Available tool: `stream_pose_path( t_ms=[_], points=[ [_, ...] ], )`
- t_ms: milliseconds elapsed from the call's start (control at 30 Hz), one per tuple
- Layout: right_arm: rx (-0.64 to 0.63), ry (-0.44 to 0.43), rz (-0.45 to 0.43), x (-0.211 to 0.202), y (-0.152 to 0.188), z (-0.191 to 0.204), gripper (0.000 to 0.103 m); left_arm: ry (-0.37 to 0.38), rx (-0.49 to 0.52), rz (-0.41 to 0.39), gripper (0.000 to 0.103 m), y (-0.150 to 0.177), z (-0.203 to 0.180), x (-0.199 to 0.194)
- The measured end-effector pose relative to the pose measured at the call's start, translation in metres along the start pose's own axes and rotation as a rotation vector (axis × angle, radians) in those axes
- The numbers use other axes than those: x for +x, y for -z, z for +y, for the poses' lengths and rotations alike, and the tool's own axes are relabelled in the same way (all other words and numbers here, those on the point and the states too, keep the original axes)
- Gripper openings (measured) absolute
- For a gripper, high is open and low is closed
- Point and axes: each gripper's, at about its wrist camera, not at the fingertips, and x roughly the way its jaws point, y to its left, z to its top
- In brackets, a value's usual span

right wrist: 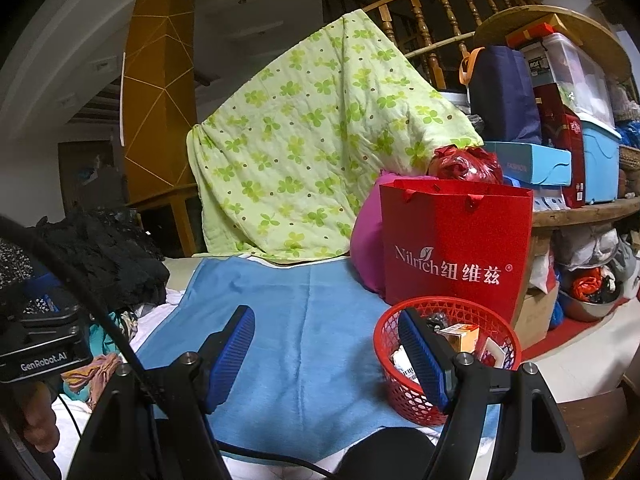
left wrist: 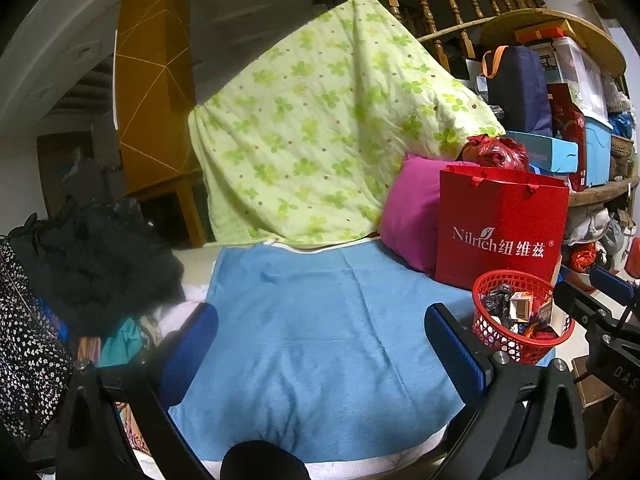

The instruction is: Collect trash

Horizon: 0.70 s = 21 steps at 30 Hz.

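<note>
A red mesh basket (left wrist: 505,343) (right wrist: 404,390) holding several pieces of trash, such as a small box (right wrist: 460,336) and dark wrappers (left wrist: 496,300), stands at the right edge of a blue towel (left wrist: 320,340) (right wrist: 304,340). My left gripper (left wrist: 320,344) is open and empty over the towel, left of the basket. My right gripper (right wrist: 328,352) is open and empty, its right finger (right wrist: 422,364) in front of the basket's near rim. The right gripper also shows in the left wrist view (left wrist: 600,304).
A red Nilrich paper bag (left wrist: 500,228) (right wrist: 452,248) stands behind the basket, with a magenta pillow (left wrist: 412,216) and a green flowered quilt (left wrist: 320,132) (right wrist: 312,152). Dark clothes (left wrist: 100,264) (right wrist: 100,256) are piled at the left. Cluttered shelves (left wrist: 580,120) are at the right.
</note>
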Motion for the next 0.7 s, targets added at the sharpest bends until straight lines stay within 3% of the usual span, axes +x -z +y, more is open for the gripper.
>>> stream_pose_path(
  t_ms=[367, 700],
  points=[
    [0.022, 0.033, 0.008, 0.002, 0.003, -0.009, 0.078, 0.000, 0.005, 0.007, 0.102, 0.002, -0.002, 0.000],
    [0.059, 0.113, -0.010, -0.008, 0.002, -0.042, 0.078, 0.051, 0.064, 0.015, 0.102, -0.002, -0.036, 0.005]
  ],
)
